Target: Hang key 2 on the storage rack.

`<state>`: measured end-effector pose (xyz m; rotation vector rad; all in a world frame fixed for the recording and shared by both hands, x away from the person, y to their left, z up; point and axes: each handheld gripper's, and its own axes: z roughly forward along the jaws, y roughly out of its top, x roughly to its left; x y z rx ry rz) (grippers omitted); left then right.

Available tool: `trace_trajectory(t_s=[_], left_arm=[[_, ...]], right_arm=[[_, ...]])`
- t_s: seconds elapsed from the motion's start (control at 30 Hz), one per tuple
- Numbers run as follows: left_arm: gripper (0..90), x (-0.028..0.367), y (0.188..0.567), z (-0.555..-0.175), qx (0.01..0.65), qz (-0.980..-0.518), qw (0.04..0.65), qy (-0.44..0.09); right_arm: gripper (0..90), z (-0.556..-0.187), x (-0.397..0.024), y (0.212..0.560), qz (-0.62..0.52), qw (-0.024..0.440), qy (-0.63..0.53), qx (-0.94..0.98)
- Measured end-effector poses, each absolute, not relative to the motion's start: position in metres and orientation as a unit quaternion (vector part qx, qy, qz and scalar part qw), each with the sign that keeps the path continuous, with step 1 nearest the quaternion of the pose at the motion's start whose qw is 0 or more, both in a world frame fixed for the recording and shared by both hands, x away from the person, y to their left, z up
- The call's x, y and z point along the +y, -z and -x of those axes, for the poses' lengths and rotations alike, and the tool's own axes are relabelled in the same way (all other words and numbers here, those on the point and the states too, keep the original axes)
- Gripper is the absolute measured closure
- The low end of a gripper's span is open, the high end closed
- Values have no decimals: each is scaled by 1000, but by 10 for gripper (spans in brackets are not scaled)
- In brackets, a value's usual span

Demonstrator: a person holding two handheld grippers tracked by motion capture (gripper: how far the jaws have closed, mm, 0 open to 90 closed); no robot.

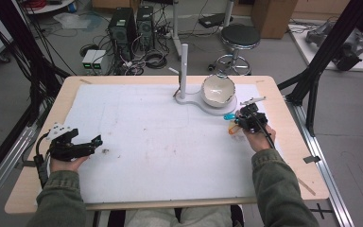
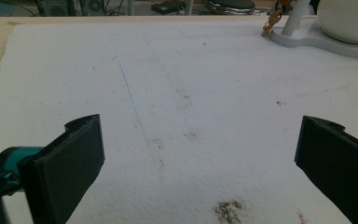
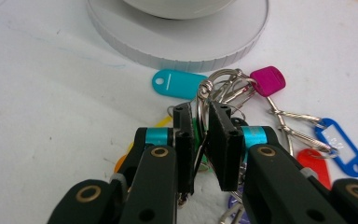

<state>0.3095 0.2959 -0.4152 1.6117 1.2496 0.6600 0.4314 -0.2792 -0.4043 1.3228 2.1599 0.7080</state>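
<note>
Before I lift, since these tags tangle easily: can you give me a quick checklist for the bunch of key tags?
1. Right tongs closed on the key rings: ok.
2. Whole bunch caught: cannot tell; the blue tag and teal tag lie loose on the mat.
3. Stand base apart from the bunch: ok.
4. Left tongs open, holding nothing: ok.
5. Bowl seated on the stand: ok.

The right gripper (image 3: 200, 140) covers much of the key ring bunch (image 3: 223, 88); whichever ring its pads pinch stays hidden, and the purple tag (image 3: 233, 207) runs off the bottom edge.
</note>
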Motion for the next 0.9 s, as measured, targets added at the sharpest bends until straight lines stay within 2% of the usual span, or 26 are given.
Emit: trace_trajectory(t_s=[0.43,0.9], left_arm=[[18,296,415,-309,512,-657,482,-272],[18,296,415,-309,511,-657,483,-272]], right_arm=[[830,-427,-281,394,-478,263,-268,794],[830,-422,-301,375,-506,224,-338,761]])
